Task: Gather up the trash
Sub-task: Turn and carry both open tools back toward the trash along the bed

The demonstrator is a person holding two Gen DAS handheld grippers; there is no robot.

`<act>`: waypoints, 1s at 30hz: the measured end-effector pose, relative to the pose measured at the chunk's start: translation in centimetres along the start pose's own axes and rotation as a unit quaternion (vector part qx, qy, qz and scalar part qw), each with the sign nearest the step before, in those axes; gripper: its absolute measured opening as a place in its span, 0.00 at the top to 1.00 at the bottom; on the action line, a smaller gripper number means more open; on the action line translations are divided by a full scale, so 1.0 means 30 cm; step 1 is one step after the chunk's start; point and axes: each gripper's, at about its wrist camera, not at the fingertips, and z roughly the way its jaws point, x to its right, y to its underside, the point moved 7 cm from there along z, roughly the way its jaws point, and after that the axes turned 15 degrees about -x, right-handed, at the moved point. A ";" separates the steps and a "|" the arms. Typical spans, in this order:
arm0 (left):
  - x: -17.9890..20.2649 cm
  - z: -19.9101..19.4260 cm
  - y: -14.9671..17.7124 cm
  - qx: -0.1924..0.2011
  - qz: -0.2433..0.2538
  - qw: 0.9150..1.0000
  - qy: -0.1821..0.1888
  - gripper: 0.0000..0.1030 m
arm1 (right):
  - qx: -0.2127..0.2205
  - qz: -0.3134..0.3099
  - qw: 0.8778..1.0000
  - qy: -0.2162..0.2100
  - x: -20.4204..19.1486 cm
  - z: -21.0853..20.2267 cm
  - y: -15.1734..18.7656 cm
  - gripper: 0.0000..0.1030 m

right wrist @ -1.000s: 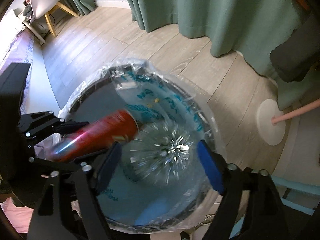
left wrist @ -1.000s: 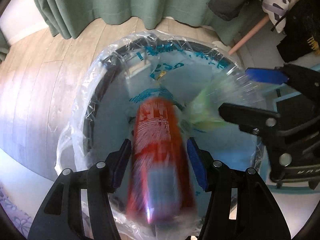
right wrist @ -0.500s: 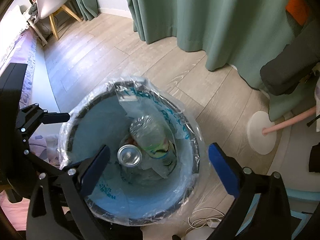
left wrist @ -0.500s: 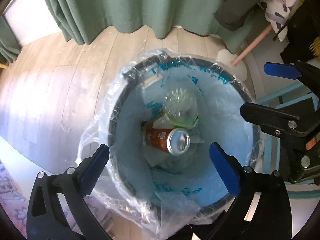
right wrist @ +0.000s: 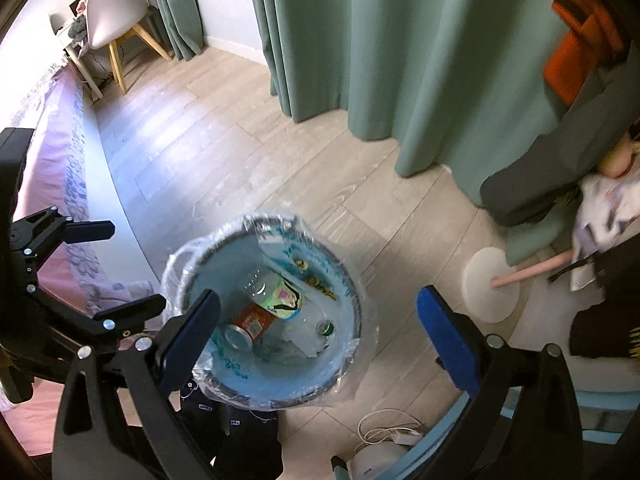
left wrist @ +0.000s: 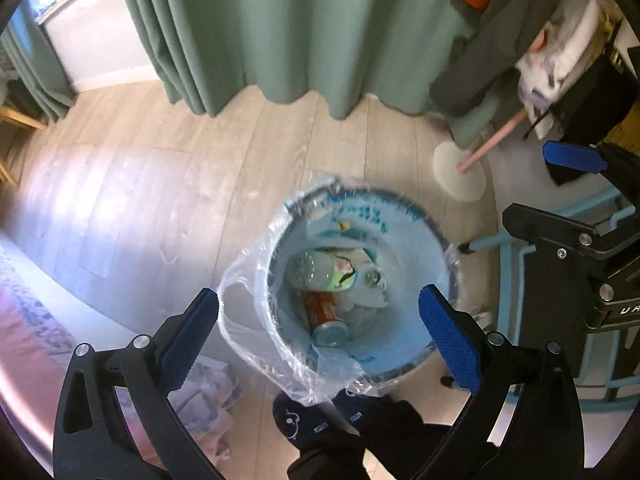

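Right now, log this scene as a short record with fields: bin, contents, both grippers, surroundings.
bin: round trash bin with a clear liner, standing on the wood floor
contents: orange can on its side, clear plastic bottle with a green label lying beside it, crumpled white scraps
left gripper: open, empty, above the bin
right gripper: open, empty, above the bin
surroundings: green curtain, white chair, pink pole on a white round base

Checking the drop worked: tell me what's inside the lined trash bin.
Inside the trash bin: a clear plastic bottle lying over an orange can, plus crumpled plastic. Anything beneath them is hidden.
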 end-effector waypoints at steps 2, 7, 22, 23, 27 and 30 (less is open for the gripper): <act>0.002 -0.055 -0.004 0.005 -0.005 1.000 0.000 0.06 | 0.005 0.001 1.000 0.001 0.004 -0.051 -0.008 0.07; 0.013 -0.202 -0.021 0.021 -0.009 1.000 0.000 0.06 | 0.014 0.003 1.000 0.001 0.006 -0.158 -0.032 0.07; 0.004 -0.545 0.033 0.041 -0.008 0.999 -0.021 0.06 | 0.049 -0.027 0.998 -0.001 -0.065 -0.469 -0.069 0.07; -0.003 -0.568 0.046 0.041 -0.011 0.999 -0.029 0.06 | 0.053 -0.038 0.998 -0.003 -0.085 -0.494 -0.071 0.07; -0.039 -0.678 0.134 0.057 -0.047 0.996 -0.040 0.06 | 0.067 -0.076 0.995 -0.013 -0.159 -0.560 -0.078 0.07; -0.077 -0.725 0.207 0.061 -0.082 0.994 -0.041 0.06 | 0.067 -0.103 0.992 -0.022 -0.219 -0.580 -0.069 0.07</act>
